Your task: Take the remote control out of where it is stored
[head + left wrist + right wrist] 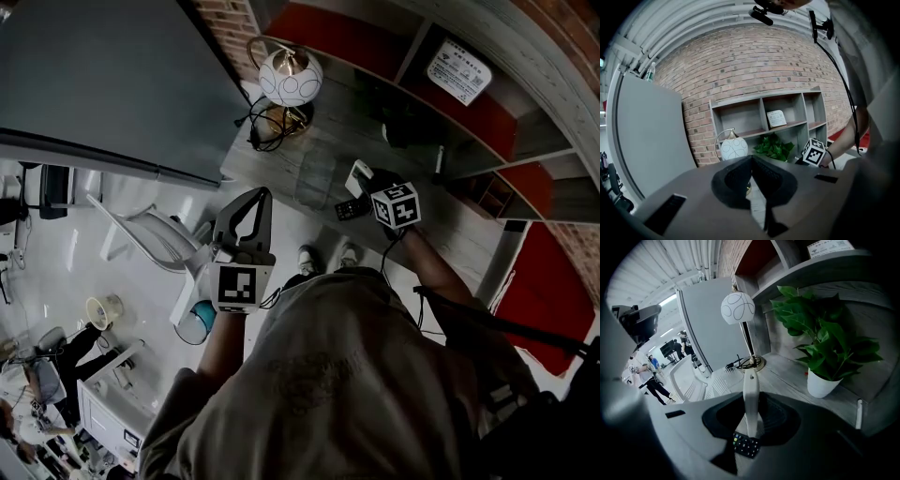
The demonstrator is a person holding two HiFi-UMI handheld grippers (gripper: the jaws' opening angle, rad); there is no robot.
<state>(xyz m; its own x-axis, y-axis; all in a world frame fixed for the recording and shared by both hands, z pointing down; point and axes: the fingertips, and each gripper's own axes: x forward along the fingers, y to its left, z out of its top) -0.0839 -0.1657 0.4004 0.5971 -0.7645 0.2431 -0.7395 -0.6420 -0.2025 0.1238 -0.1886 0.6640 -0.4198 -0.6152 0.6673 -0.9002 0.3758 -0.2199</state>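
Grey counter (328,131) under the shelves carries a lamp (738,308) and a potted plant (820,343). The left gripper (751,159) is empty with its jaws together, well apart. The right gripper (751,404) clamps the remote control (750,380) above the counter, its long axis along the jaws toward the lamp base. The button end is partly hidden, and we cannot tell the storage place.

Grey wood counter (787,376): globe lamp (738,307), black cable (743,363), potted plant (820,357).
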